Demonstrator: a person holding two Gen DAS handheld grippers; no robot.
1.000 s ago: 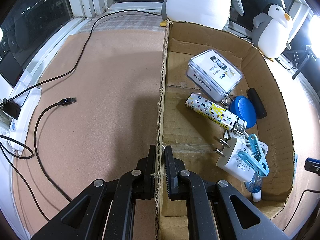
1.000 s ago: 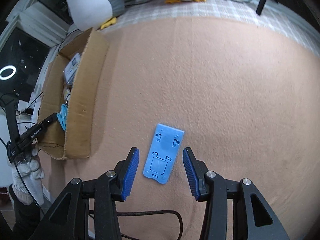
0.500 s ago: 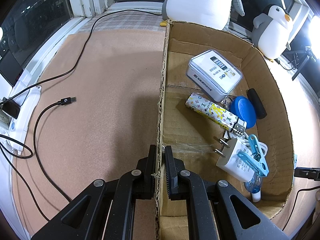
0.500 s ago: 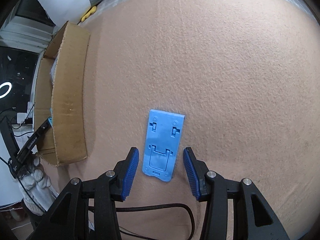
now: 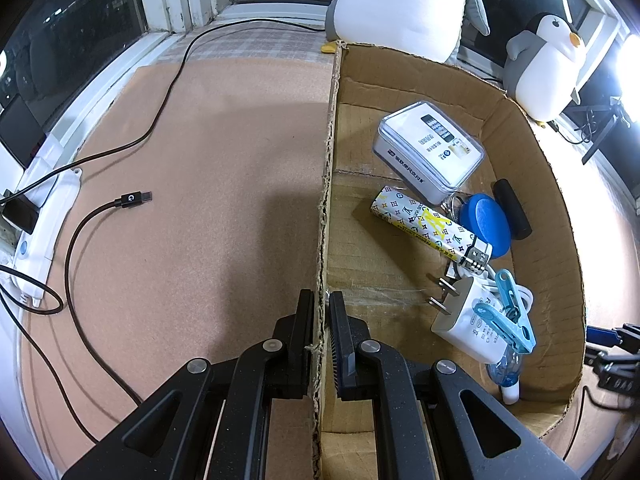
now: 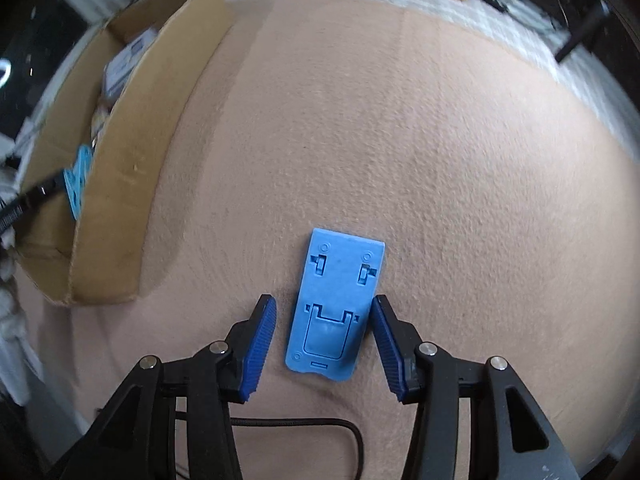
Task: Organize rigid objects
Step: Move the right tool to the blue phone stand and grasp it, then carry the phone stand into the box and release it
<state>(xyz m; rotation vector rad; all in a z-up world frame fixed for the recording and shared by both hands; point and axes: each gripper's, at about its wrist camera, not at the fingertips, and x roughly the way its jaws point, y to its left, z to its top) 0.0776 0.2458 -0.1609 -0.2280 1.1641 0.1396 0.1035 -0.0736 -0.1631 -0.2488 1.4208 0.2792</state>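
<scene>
My left gripper is shut on the left wall of the cardboard box. In the box lie a clear phone case box, a patterned lighter, a blue round lid, a black stick, a white charger plug and a light blue clothes peg. In the right wrist view a flat blue phone stand lies on the tan mat, its near half between the fingers of my open right gripper. The box stands to the left.
A black USB cable and a white power strip lie on the mat left of the box. Two plush penguins stand behind the box by the window. A black cable runs under my right gripper.
My right gripper has moved forward and lower, so the blue stand now sits between its open fingers; the view turned towards the box. The left gripper has stayed clamped on the box wall.
</scene>
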